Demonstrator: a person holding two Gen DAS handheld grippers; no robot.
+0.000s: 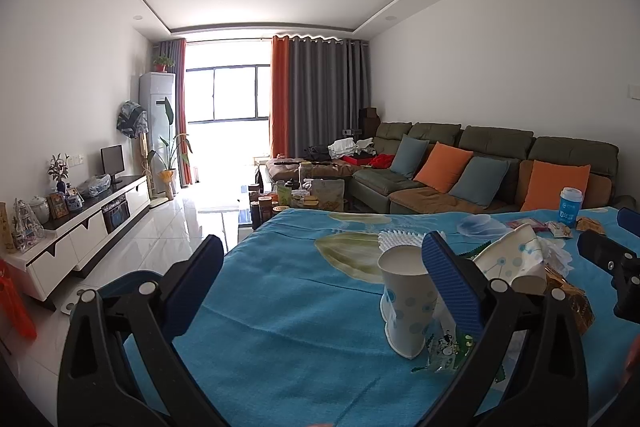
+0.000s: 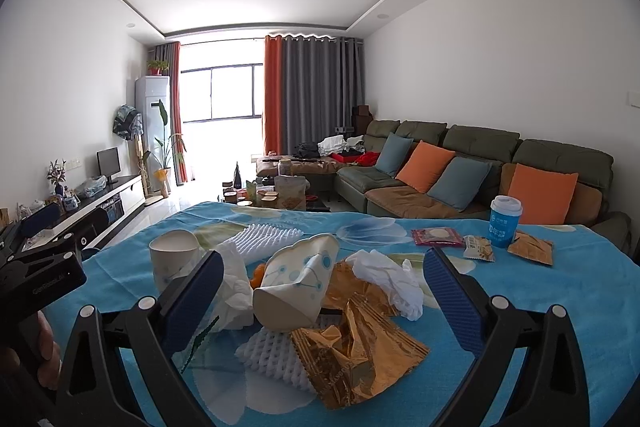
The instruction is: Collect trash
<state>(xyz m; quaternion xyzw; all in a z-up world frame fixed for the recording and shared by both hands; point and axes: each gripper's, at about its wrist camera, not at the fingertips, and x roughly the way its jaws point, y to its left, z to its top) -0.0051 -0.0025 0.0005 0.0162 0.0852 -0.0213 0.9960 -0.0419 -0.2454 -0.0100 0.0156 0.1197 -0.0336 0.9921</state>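
Your right claw (image 2: 320, 291) hangs spread wide and empty over the near litter on the blue-covered desk (image 2: 560, 307): a gold foil wrapper (image 2: 356, 359) on white foam netting (image 2: 272, 351), then a crushed paper cup (image 2: 296, 287) and crumpled tissue (image 2: 392, 283). Your left claw (image 1: 324, 279), also spread, has its right finger beside an upright paper cup (image 1: 404, 303); closing carelessly could tip it. Farther right, the blue lidded cup (image 2: 505, 221) may not be trash.
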